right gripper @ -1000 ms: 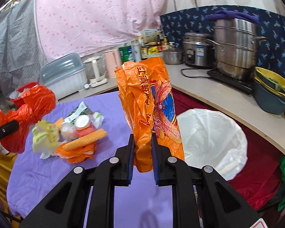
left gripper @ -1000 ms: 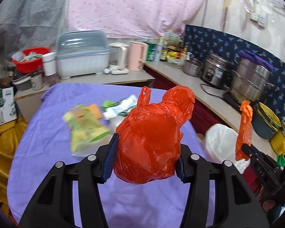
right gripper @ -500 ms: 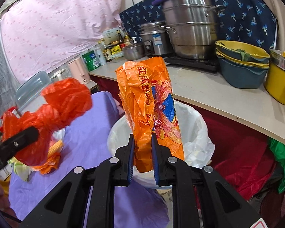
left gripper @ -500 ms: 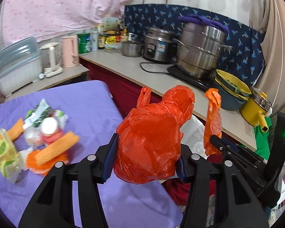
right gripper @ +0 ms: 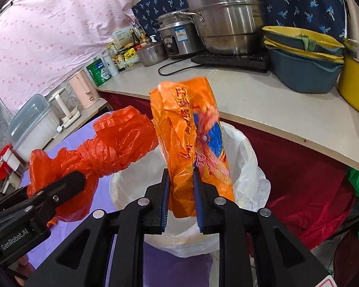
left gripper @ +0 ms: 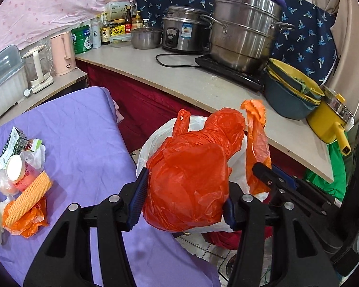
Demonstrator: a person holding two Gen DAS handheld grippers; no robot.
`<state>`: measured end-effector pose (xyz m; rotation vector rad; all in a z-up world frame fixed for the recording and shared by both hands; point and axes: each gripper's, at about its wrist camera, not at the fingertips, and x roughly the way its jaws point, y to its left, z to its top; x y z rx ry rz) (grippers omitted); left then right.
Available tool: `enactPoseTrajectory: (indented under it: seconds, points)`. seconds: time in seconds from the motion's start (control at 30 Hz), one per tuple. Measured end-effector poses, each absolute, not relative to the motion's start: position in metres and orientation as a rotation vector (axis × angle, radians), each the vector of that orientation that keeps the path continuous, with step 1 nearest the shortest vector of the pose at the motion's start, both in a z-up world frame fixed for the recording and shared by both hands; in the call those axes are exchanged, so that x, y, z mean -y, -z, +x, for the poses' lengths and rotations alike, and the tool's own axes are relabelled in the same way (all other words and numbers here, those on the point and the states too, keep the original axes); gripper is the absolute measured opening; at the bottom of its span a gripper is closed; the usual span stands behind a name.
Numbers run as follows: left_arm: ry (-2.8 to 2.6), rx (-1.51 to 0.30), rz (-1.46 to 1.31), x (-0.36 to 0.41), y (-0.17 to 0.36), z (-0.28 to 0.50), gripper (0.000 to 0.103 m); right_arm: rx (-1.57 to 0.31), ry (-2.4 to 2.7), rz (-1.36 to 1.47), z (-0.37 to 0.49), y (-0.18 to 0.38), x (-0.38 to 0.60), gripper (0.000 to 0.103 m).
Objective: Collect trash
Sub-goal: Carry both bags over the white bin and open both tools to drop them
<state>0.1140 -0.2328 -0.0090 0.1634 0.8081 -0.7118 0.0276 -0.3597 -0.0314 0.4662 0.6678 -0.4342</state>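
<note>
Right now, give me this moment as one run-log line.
left hand-held gripper: opening, red bag between jaws | right hand-held gripper: opening, orange wrapper between jaws | both above white-lined bin

We find the mouth of the white-lined bin open below us, hemmed by the purple-covered bench on one side and the red-skirted counter on the other. Above it the red bag and the orange printed bag nearly touch, narrowing the way down. A trash pile crowds the bench's left edge; its near edge lies bare.
</note>
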Motion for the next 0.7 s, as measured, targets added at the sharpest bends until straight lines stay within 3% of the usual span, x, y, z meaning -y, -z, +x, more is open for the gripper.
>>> enactPoseTrajectory:
  seconds: [0.07,0.17,0.7]
  points:
    - [0.705,-0.808,0.159,0.234,0.012,0.117,0.062,-0.669,0.443,0.472,0.03,0.035,0.362,0.022]
    - [0.683,-0.786,0.151,0.232,0.012,0.12,0.079,-0.652,0.459,0.471,0.029,0.034,0.363,0.038]
    - [0.593,-0.754,0.121,0.199,-0.001,0.128,0.083,-0.593,0.422,0.43,0.026,0.003,0.337,0.055]
